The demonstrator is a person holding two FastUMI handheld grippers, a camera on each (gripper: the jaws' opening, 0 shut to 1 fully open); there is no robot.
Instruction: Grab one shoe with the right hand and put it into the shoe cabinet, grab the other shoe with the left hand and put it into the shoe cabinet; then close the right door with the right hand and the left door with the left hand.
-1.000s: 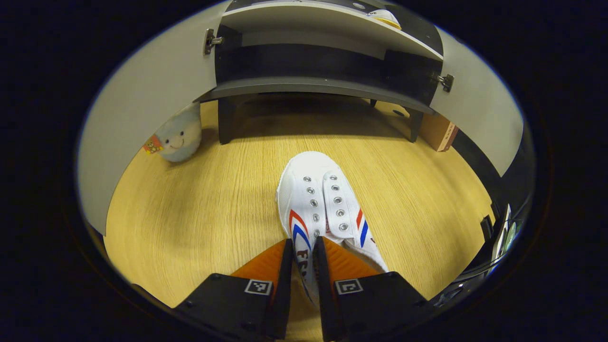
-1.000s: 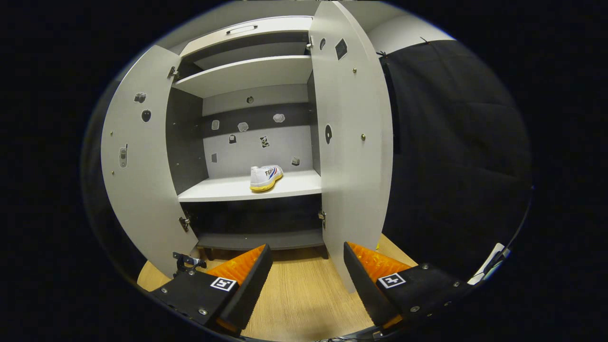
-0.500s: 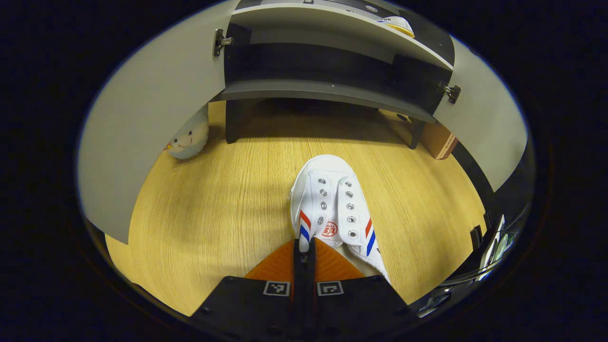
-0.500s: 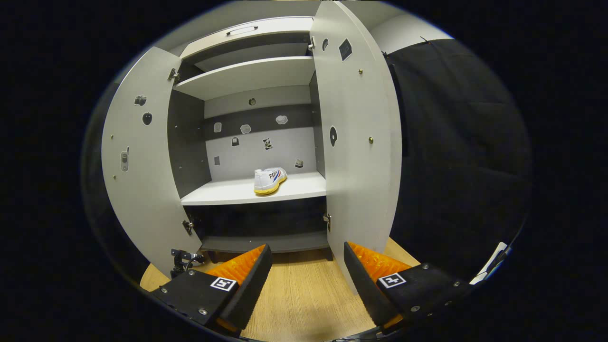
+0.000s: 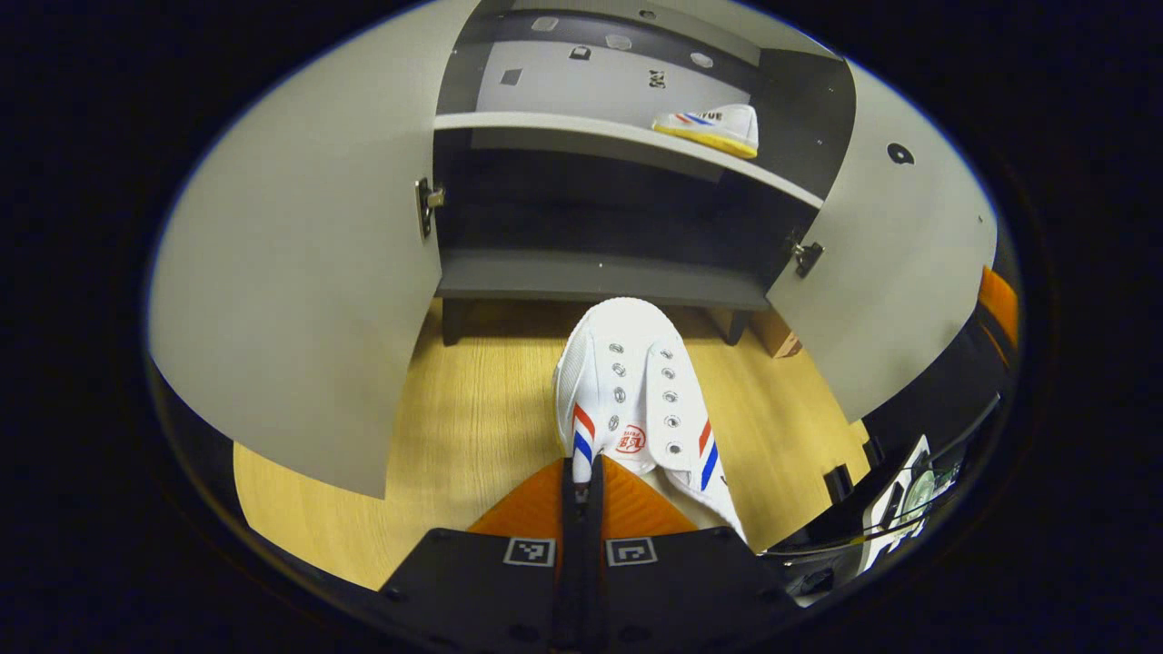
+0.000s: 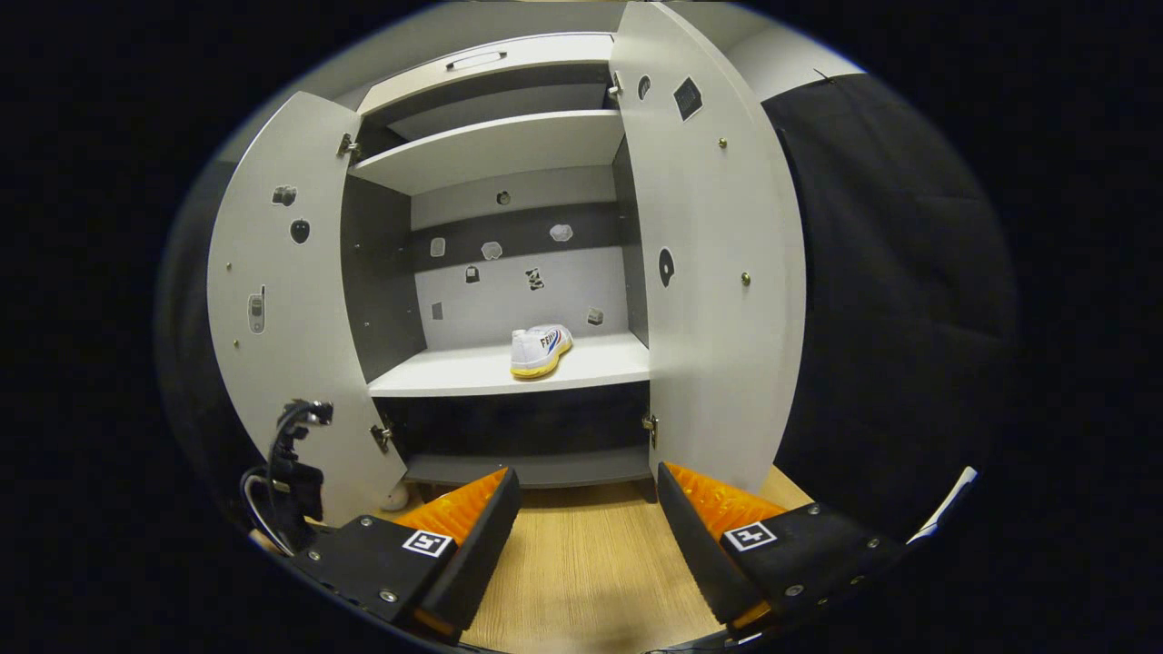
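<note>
A white shoe (image 5: 627, 391) with red and blue stripes points toe-first at the cabinet's dark bottom board (image 5: 600, 277). My left gripper (image 5: 581, 472) is shut on the left side of its collar and holds it over the wooden floor. The other white shoe (image 5: 713, 127) with a yellow sole lies on the cabinet's pale shelf (image 5: 545, 127); the right gripper view shows this shoe (image 6: 541, 350) too. Both cabinet doors (image 6: 291, 300) (image 6: 718, 272) stand wide open. My right gripper (image 6: 581, 513) hangs open and holds nothing, back from the cabinet over the floor.
A cardboard box (image 5: 781, 341) sits on the floor under the cabinet's right side. The open left door (image 5: 300, 272) and right door (image 5: 895, 272) flank the way in. A dark device with a cable (image 6: 286, 481) shows low at the left of the right gripper view.
My left gripper closed on the shoe's collar, then raised and tilted it towards the cabinet. The right gripper stayed open and drifted slightly.
</note>
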